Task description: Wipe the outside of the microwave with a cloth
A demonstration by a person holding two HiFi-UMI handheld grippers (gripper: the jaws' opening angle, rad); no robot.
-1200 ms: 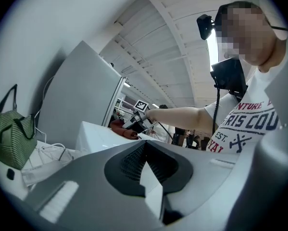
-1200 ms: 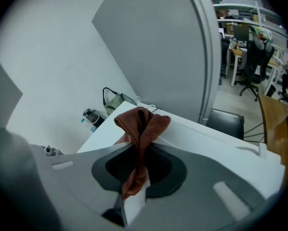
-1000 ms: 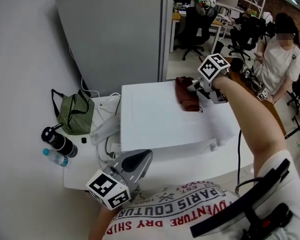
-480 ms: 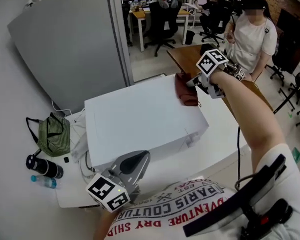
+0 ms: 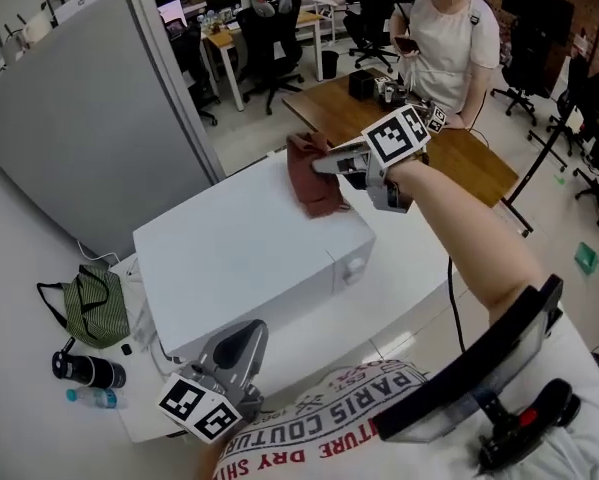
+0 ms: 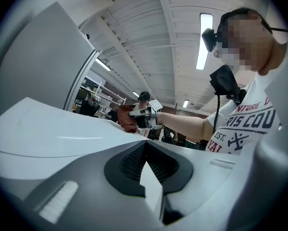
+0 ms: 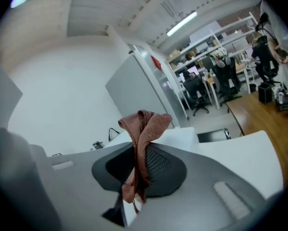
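**A Wipe Toward the Far Corner**

The right gripper [image 5: 331, 164] was clamped on the reddish cloth [image 5: 315, 184], pressing it onto the top of the white microwave [image 5: 229, 258] at its far right corner. A second earlier the cloth lay further in along the back edge. The left gripper [image 5: 241, 340] stayed low before the microwave, jaws together, holding nothing.

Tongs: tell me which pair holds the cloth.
The right tongs, shut on the reddish-brown cloth on the white microwave; the left tongs hold nothing.
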